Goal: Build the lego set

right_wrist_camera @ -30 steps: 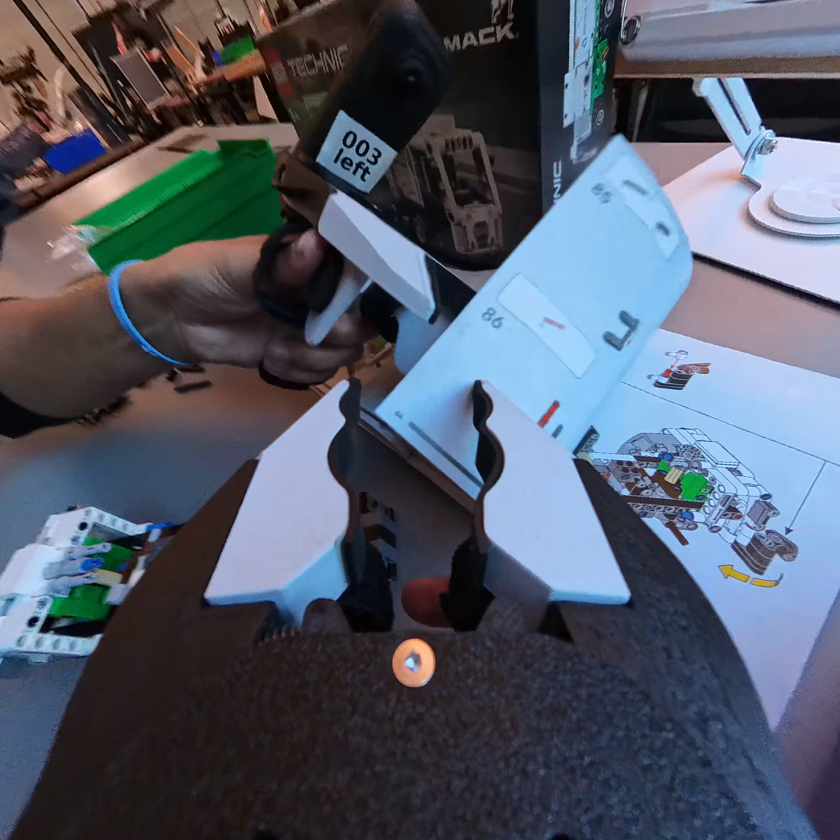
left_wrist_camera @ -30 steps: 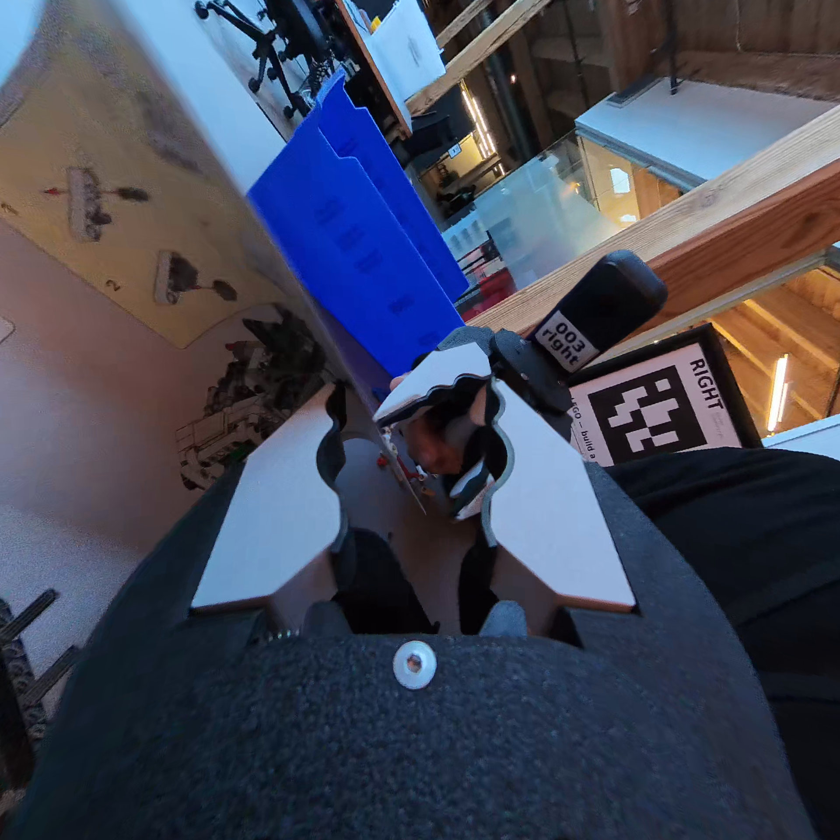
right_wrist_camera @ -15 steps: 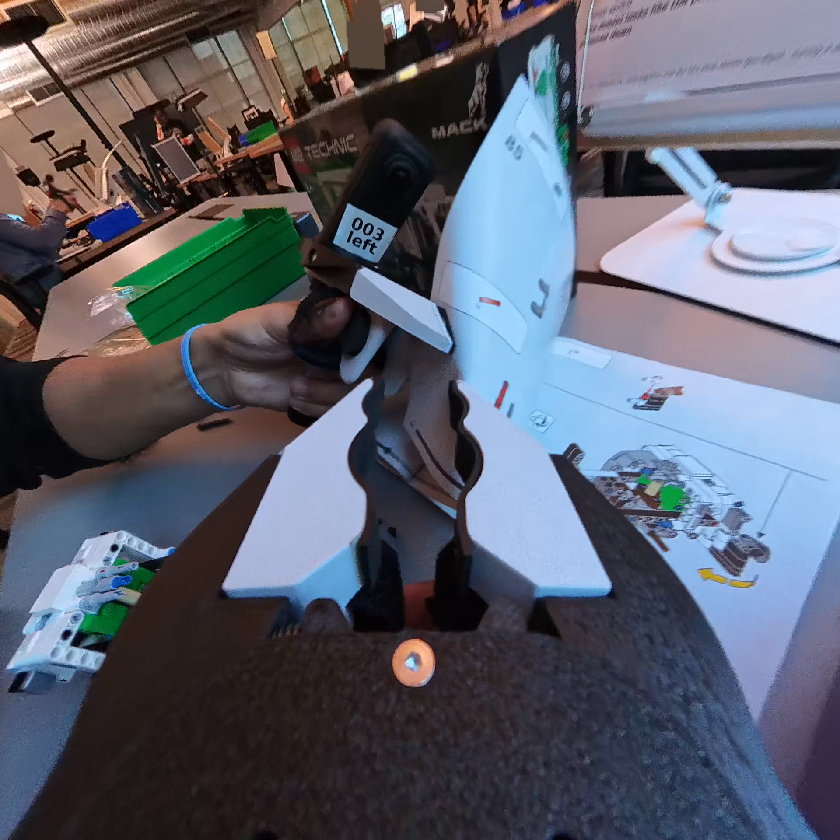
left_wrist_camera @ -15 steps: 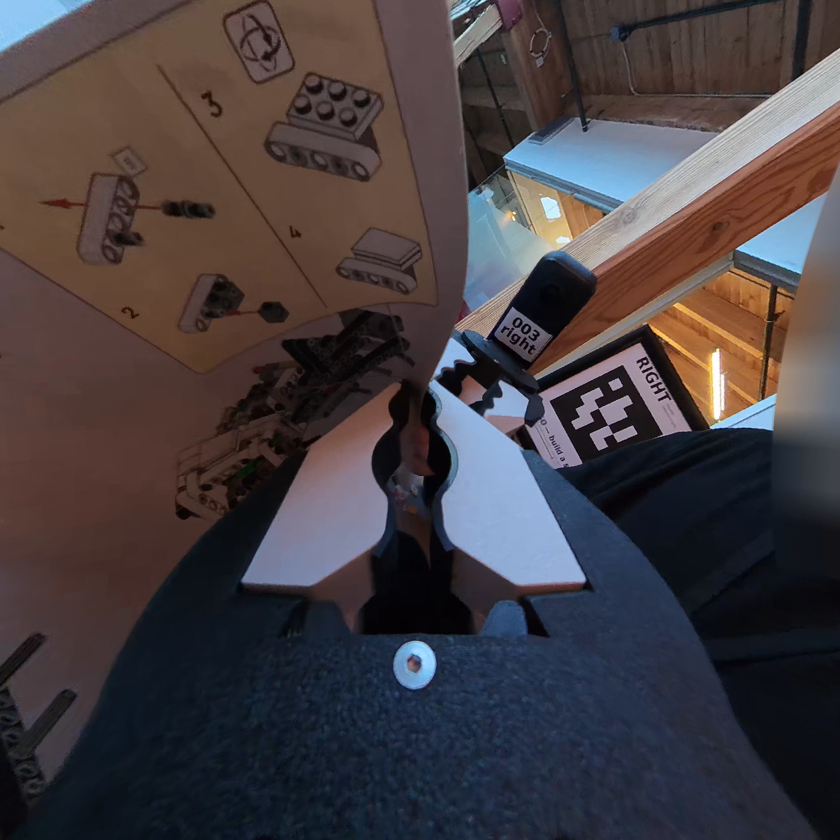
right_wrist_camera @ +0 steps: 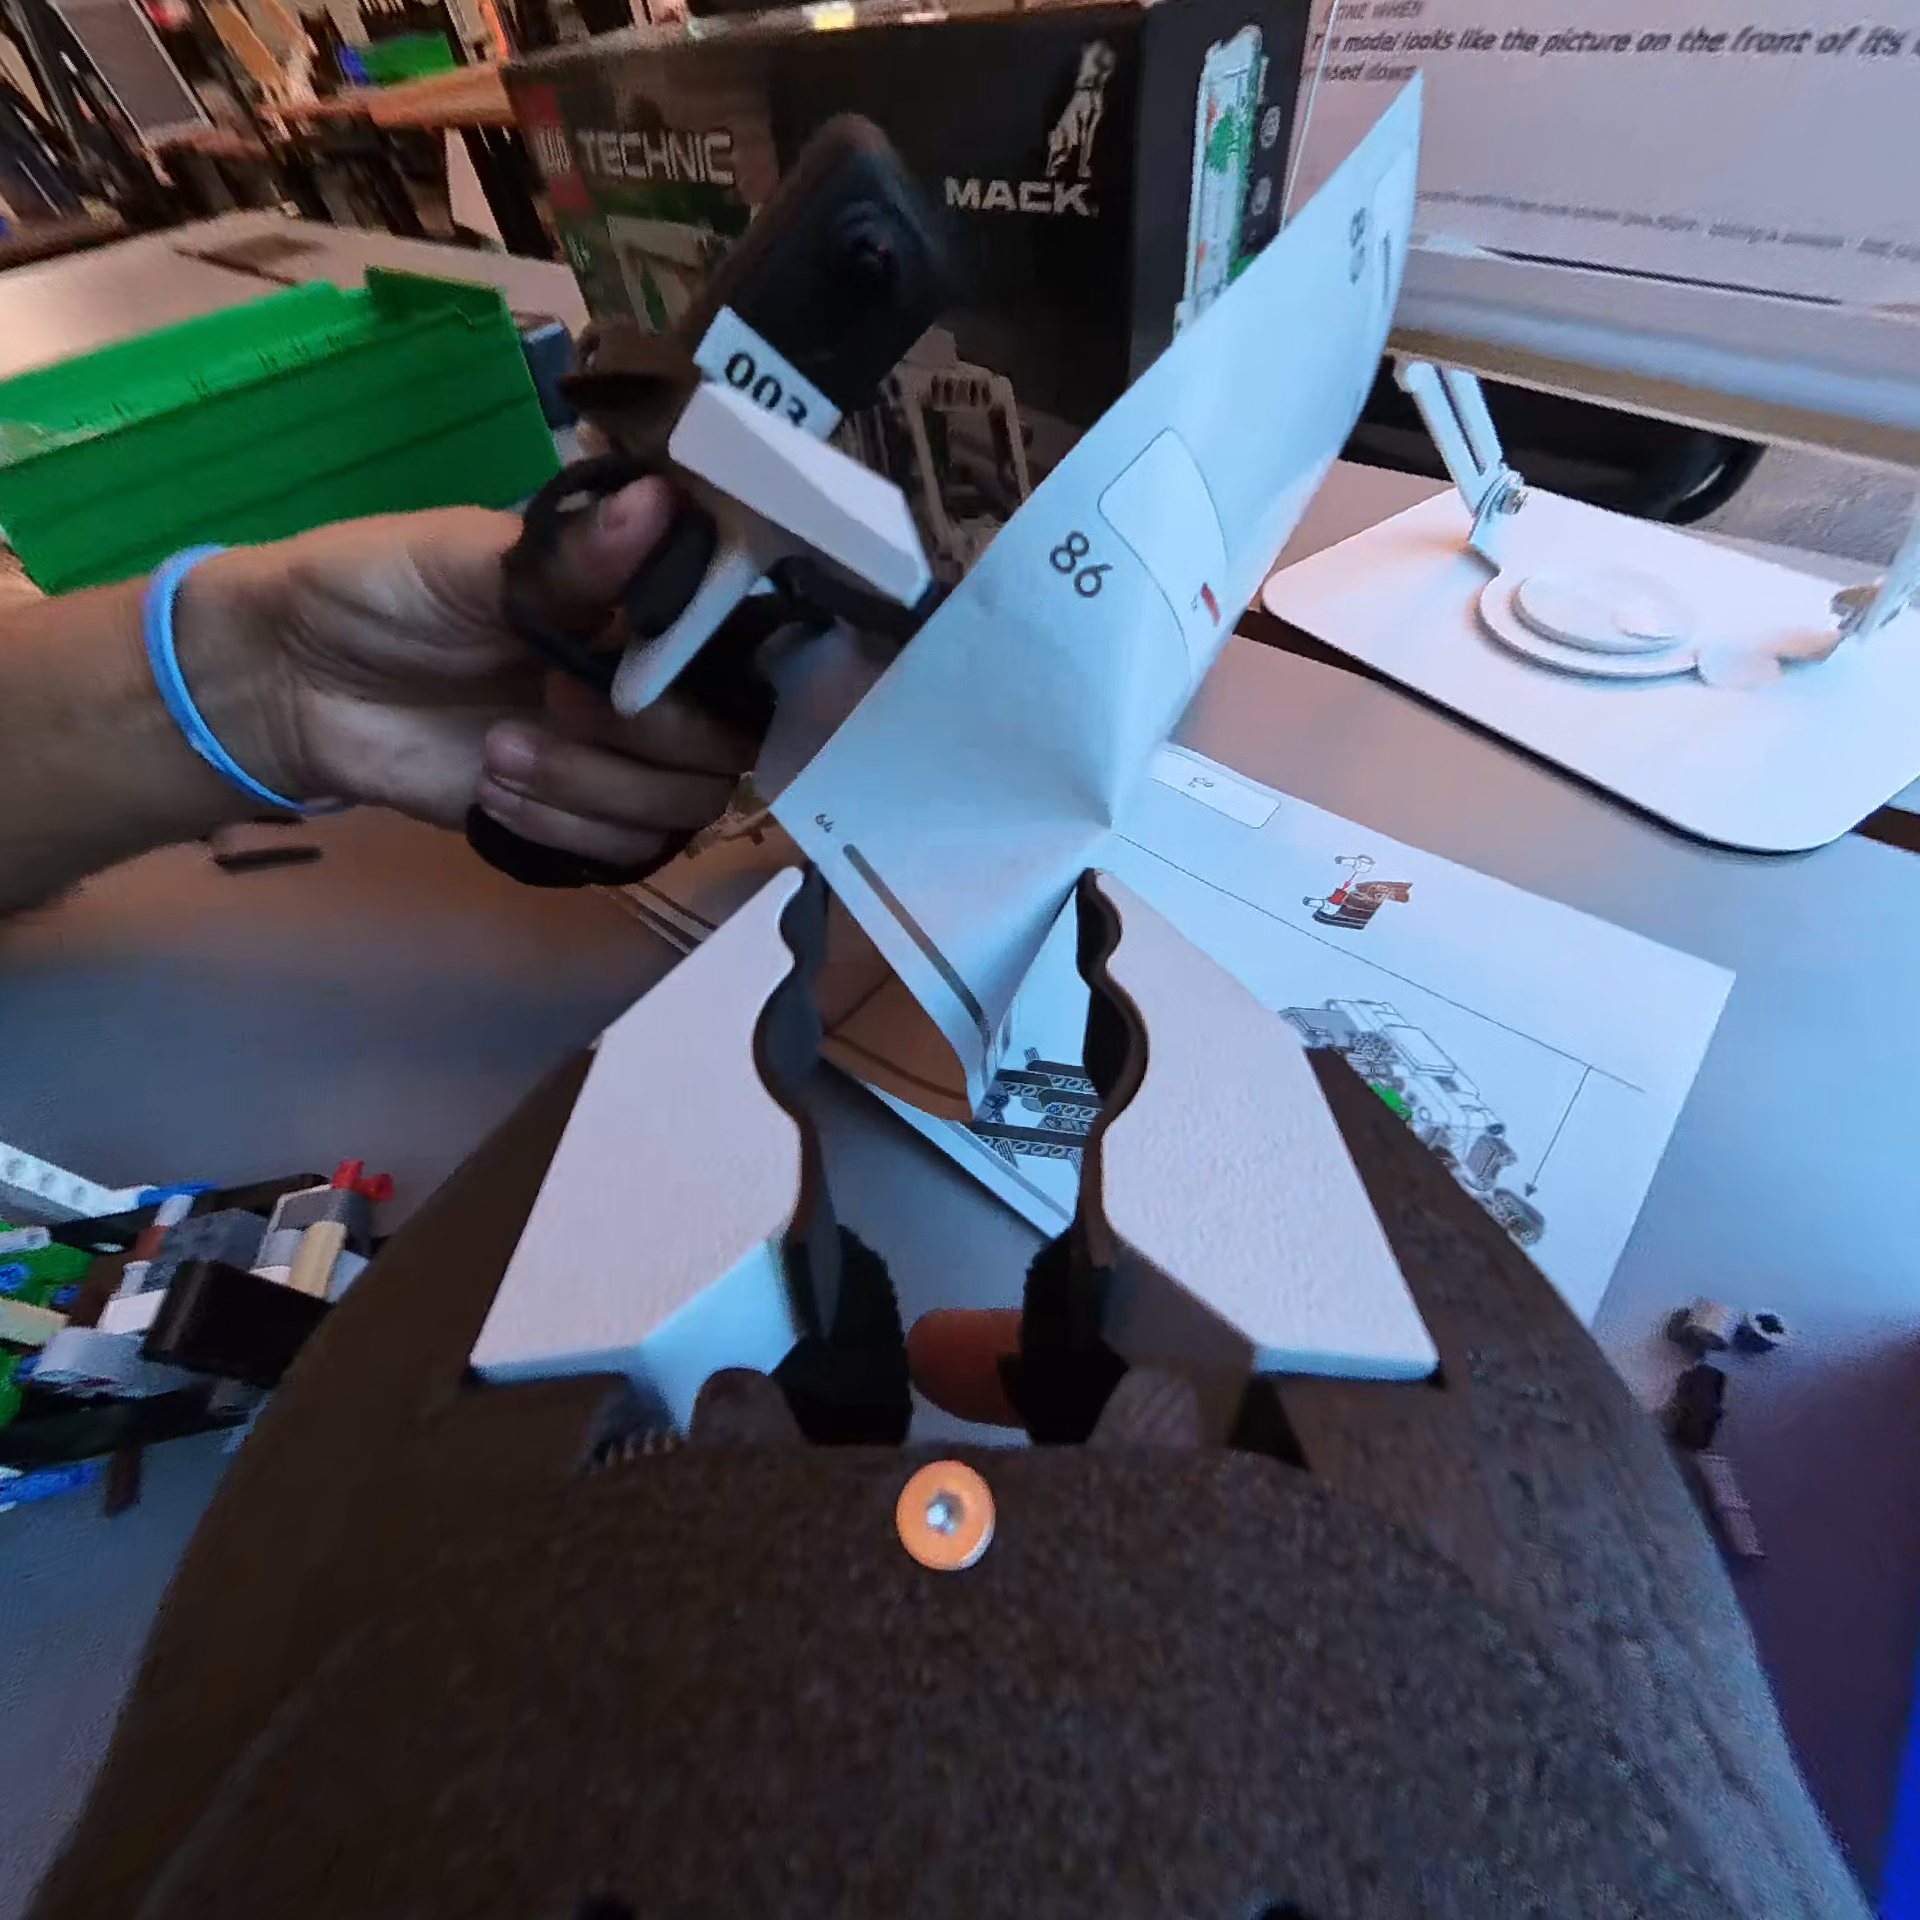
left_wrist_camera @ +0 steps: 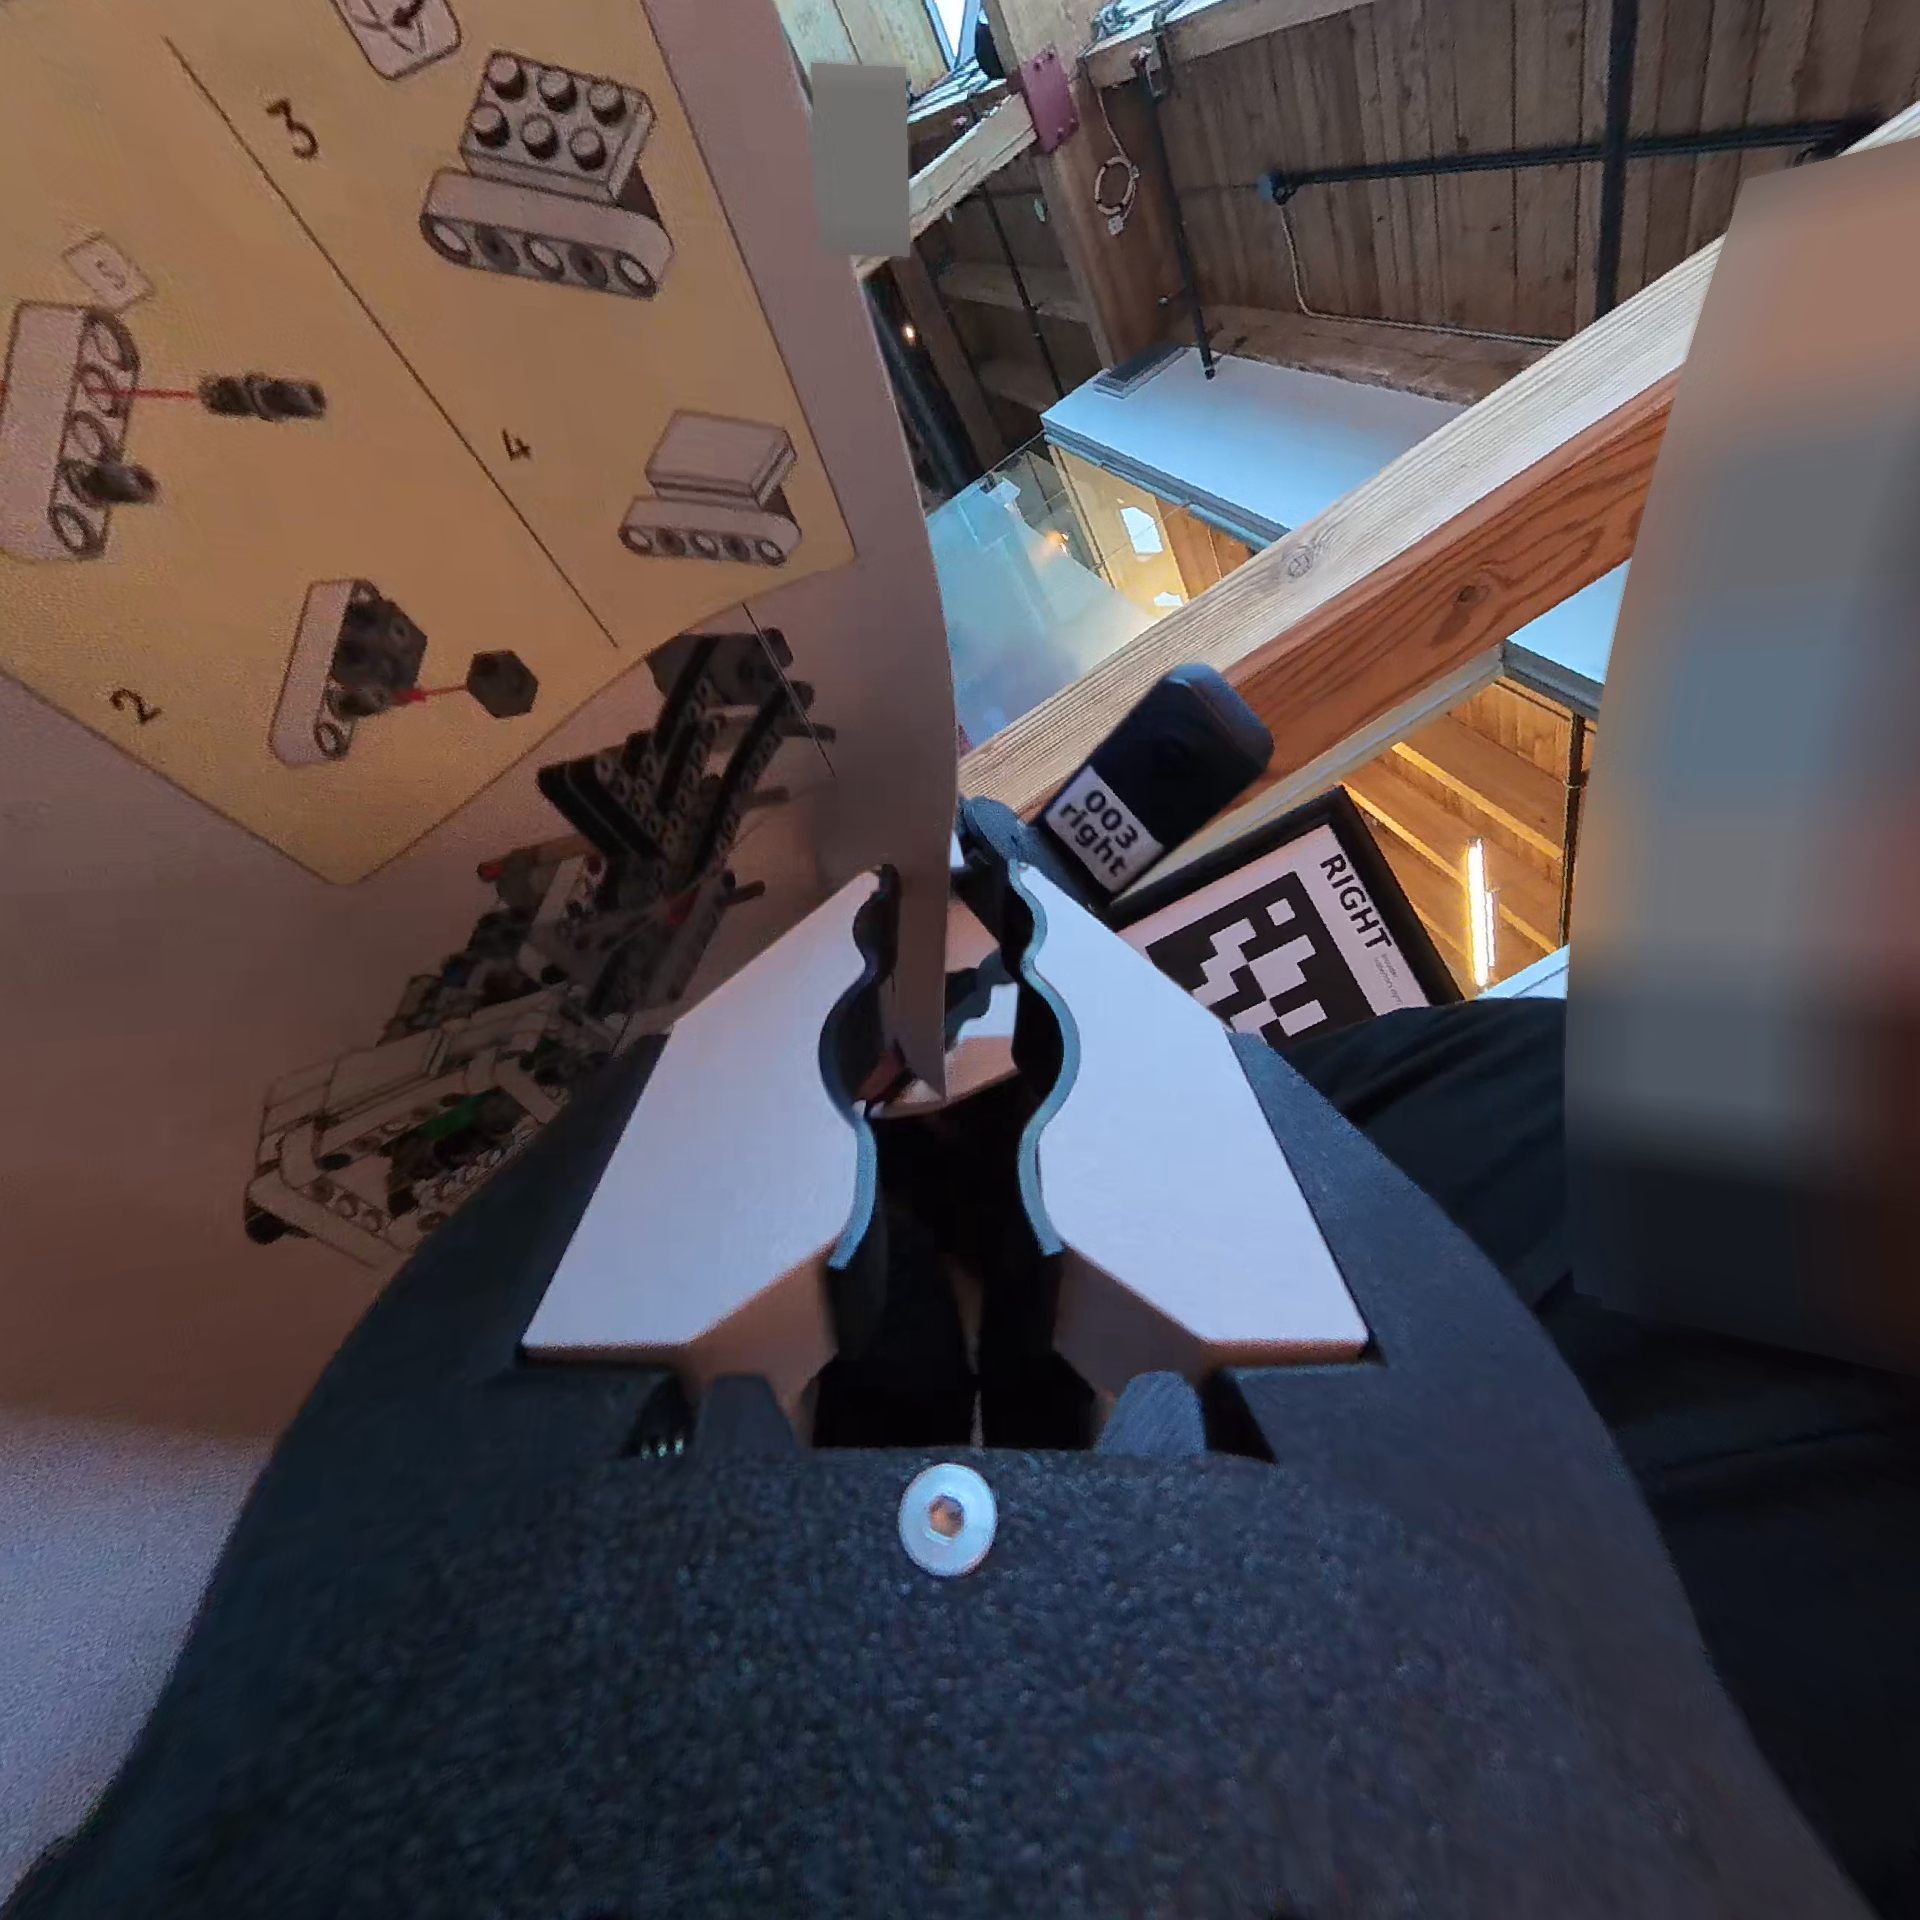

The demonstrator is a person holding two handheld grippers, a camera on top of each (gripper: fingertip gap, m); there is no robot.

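Through my left wrist camera, the left gripper [left_wrist_camera: 951,977] has its fingers spread a little, and the edge of a lifted instruction-booklet page [left_wrist_camera: 436,436] stands in the gap between them. The paper lies against the left finger [left_wrist_camera: 727,1143] while the right finger [left_wrist_camera: 1174,1153] stands clear of it, so I see no pinch there. The page rises up and to the left of the fingers, filling the upper left of that view with drawn building steps. Just beyond the fingertips sits the right gripper [left_wrist_camera: 982,997].

Through my right wrist camera, the right gripper [right_wrist_camera: 951,935] is spread wide, with the near lower corner of the raised page [right_wrist_camera: 1091,644] hanging in the gap, touching neither finger as far as I can tell. The rest of the open booklet [right_wrist_camera: 1455,997] lies flat on the grey table [right_wrist_camera: 312,977], to the right. The left gripper [right_wrist_camera: 790,540], held by a hand [right_wrist_camera: 395,665] wearing a blue wristband, meets the page's far left edge.

The partly built Lego model [right_wrist_camera: 156,1299] rests on the table at the near left, well apart from both grippers. A few loose pieces [right_wrist_camera: 1714,1351] lie near right. A green bin [right_wrist_camera: 260,416] and the set's dark box [right_wrist_camera: 935,208] stand at the far side.
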